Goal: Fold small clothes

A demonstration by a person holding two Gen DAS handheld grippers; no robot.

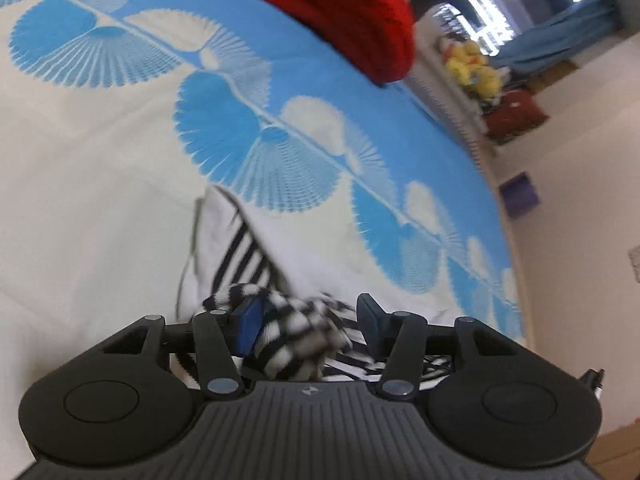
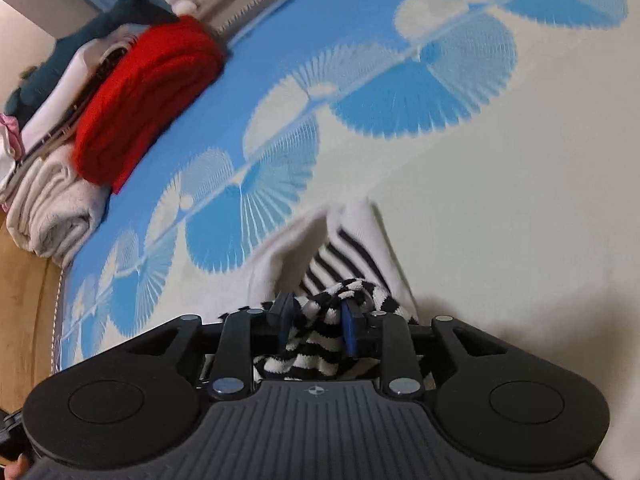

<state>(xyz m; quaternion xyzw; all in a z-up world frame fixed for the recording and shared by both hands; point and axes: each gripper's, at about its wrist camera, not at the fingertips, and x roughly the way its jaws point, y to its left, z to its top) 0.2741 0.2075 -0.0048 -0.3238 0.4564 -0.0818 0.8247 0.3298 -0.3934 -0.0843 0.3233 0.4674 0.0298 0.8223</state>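
Observation:
A small black-and-white striped garment with white parts [image 1: 240, 252] lies on the blue-and-white patterned bed cover [image 1: 100, 160]. In the left wrist view, bunched striped cloth [image 1: 300, 332] sits between the two blue pads of my left gripper [image 1: 310, 322], whose jaws stand apart. In the right wrist view the same garment [image 2: 352, 252] stretches ahead, and my right gripper [image 2: 318, 320] has its pads closed on a bunched striped fold [image 2: 316, 320]. The garment's near part is hidden under both grippers.
A folded red knit [image 1: 352, 12] lies at the far side of the bed, also in the right wrist view [image 2: 148, 100], beside rolled white towels [image 2: 56, 208] and other stacked clothes. Yellow plush toys [image 1: 472, 64] sit on a shelf. The bed's edge [image 2: 60, 300] meets wood floor.

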